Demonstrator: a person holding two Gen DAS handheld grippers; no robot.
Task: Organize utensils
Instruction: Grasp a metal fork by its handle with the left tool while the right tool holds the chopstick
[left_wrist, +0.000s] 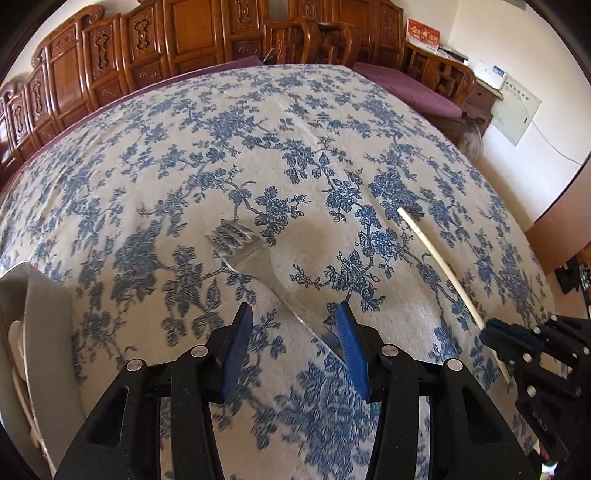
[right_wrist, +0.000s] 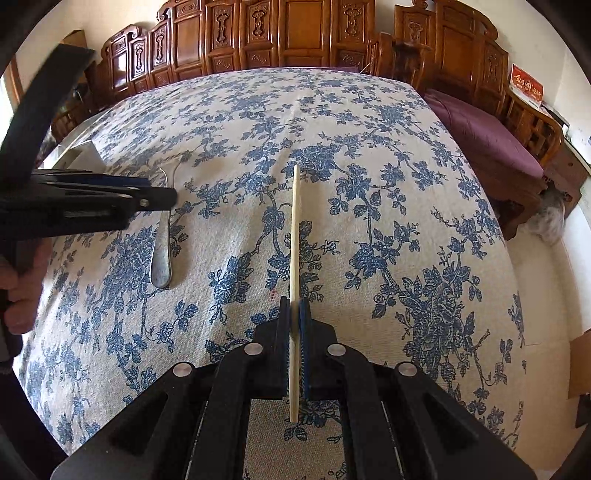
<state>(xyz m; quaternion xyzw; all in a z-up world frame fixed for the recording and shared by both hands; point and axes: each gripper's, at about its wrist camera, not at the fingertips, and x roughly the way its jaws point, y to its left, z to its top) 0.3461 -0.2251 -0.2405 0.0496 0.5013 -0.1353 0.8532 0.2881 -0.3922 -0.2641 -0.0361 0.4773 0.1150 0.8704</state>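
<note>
Your right gripper (right_wrist: 294, 317) clamps one chopstick (right_wrist: 294, 221); your left gripper (left_wrist: 293, 325), jaws open, straddles the fork (left_wrist: 255, 258) handle, ungrasped. Tray (left_wrist: 40, 295) waits at nine o'clock.

A table draped in a cream tablecloth (right_wrist: 369, 155) with blue flower print carries the things. A metal fork (left_wrist: 255, 258) lies flat on the cloth near the left edge, and a white tray (left_wrist: 40, 325) sits at that left edge.
</note>
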